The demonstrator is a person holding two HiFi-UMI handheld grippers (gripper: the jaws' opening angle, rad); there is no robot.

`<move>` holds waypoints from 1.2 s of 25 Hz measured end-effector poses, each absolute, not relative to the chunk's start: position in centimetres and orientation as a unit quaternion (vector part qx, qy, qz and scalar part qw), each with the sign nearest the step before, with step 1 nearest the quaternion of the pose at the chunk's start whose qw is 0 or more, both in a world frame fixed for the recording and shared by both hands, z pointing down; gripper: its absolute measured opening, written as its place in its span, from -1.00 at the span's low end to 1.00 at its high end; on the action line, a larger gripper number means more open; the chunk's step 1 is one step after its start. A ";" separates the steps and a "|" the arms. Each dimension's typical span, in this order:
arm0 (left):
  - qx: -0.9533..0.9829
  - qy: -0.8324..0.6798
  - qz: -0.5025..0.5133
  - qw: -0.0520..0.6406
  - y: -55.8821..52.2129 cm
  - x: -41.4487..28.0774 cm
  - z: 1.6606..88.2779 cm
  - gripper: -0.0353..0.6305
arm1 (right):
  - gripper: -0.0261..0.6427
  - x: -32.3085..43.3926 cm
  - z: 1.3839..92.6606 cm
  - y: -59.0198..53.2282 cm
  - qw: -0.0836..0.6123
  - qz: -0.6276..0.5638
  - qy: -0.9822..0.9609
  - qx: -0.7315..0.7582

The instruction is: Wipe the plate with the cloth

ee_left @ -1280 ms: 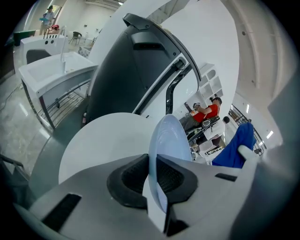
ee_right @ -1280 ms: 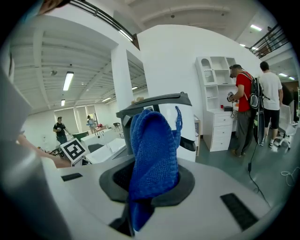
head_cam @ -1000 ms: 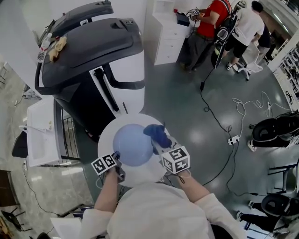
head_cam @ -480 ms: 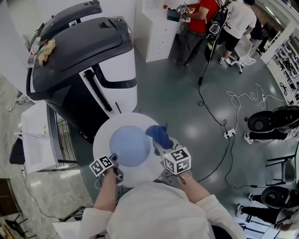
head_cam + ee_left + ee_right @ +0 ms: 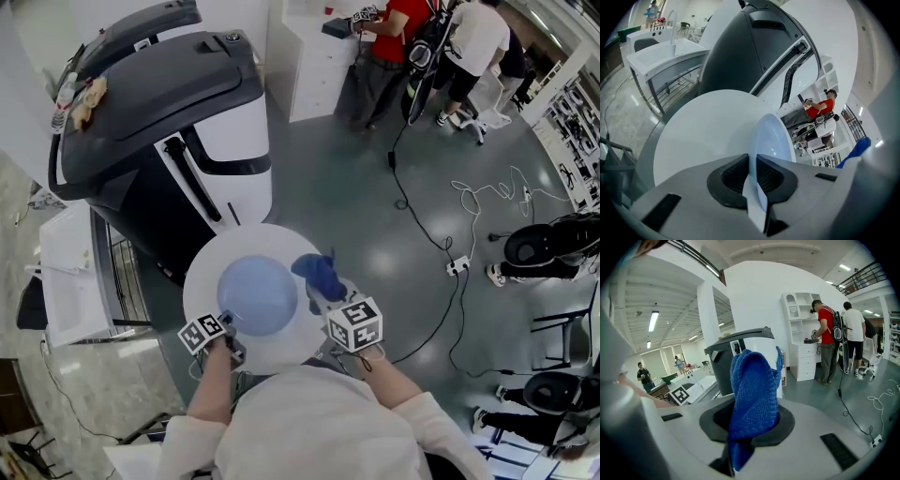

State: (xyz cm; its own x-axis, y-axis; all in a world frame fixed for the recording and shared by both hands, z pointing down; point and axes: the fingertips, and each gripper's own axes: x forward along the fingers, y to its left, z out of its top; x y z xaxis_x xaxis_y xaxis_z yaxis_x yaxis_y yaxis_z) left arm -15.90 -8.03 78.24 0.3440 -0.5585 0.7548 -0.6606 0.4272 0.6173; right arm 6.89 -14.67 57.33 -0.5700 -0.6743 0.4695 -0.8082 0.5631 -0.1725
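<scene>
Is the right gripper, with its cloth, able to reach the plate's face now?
Probably yes: the right gripper holds the cloth just beside the plate, with nothing between them.

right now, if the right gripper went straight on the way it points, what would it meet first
Beyond the blue cloth in the right gripper's jaws, probably the black and white machine; its line runs right of the plate. Depth is unclear, so the white table's far rim might come first.
</scene>
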 end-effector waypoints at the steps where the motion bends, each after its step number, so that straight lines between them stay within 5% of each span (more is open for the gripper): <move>1: 0.531 -0.572 0.041 0.624 -7.9 -15.9 78.4 -0.76 | -0.67 6.9 57.4 -14.6 0.179 0.188 -0.866 0.427; 30: 0.481 -0.591 0.085 0.642 -6.8 -16.5 82.5 -0.76 | -0.67 7.7 58.7 -12.7 0.206 0.193 -0.864 0.416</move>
State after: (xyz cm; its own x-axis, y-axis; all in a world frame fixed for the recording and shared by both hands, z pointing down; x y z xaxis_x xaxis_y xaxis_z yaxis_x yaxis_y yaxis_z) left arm -16.51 -6.77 82.45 0.2869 -0.4586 0.8411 -0.6779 0.5232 0.5165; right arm 7.67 -12.68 58.72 -0.5689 -0.6403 0.5162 -0.7989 0.5793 -0.1618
